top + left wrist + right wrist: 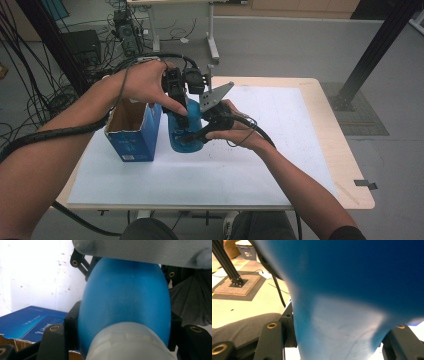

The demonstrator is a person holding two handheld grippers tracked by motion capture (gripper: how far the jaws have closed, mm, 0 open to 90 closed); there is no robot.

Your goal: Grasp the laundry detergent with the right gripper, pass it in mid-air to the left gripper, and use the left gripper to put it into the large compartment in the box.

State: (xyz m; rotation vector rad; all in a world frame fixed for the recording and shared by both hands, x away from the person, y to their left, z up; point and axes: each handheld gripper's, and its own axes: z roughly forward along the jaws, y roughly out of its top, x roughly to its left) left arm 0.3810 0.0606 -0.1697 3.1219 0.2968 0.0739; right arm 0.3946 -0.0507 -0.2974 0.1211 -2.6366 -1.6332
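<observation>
Forearms come in from the bottom edge of the high view, each hand carrying a black two-jaw gripper, and both meet over the middle of the white sheet covering the wooden table (345, 165). Between them stands a blue, egg-shaped rubber bulb (186, 131) with a pale whitish collar at one end, just beside an opened blue cardboard box (134, 134) with white print on its side; whether the two touch cannot be told.

From above, the left gripper (179, 106) comes down on the bulb; in the left gripper view its jaws sit tight against both flanks of the bulb (125, 297), the whitish collar nearest the camera and the box (32, 322) lying off to the lower left.

Approaching from the side, the right gripper (200, 134) meets the bulb low down, its grey three-cornered plate tilted up above it. Looking along its jaws, the right gripper view shows them pressed on either side of a narrower, paler stretch of the bulb (342, 325), the darker blue body swelling wide overhead.
</observation>
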